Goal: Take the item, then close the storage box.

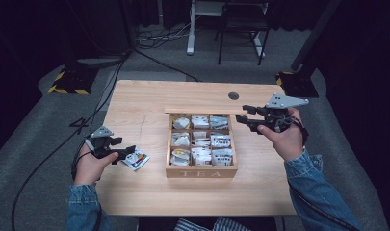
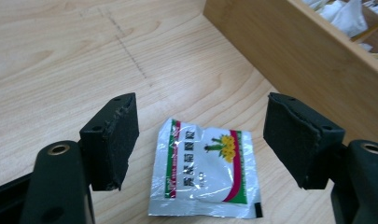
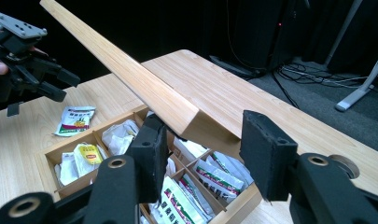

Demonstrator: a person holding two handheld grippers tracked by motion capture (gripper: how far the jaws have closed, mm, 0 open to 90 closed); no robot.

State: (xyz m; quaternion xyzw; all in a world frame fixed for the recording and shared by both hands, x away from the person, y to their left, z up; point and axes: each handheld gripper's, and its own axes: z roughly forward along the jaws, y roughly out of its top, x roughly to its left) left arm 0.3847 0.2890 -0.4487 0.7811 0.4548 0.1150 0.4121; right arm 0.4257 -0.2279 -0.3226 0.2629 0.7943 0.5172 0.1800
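Left tongs (image 1: 126, 153) gaping, low; right tongs (image 1: 241, 115) parted, raised.

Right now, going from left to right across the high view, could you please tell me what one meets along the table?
Left gripper, jaws open → silver tea sachet with red and green edges lying on the table → open wooden box marked TEA → right gripper at the raised lid.

Dark curtains are closing off the room. Grey carpet (image 1: 33, 144) is covering the floor, cables (image 1: 159, 36) are trailing across it, and a chair (image 1: 243, 29) is standing beyond the table (image 1: 135, 101).
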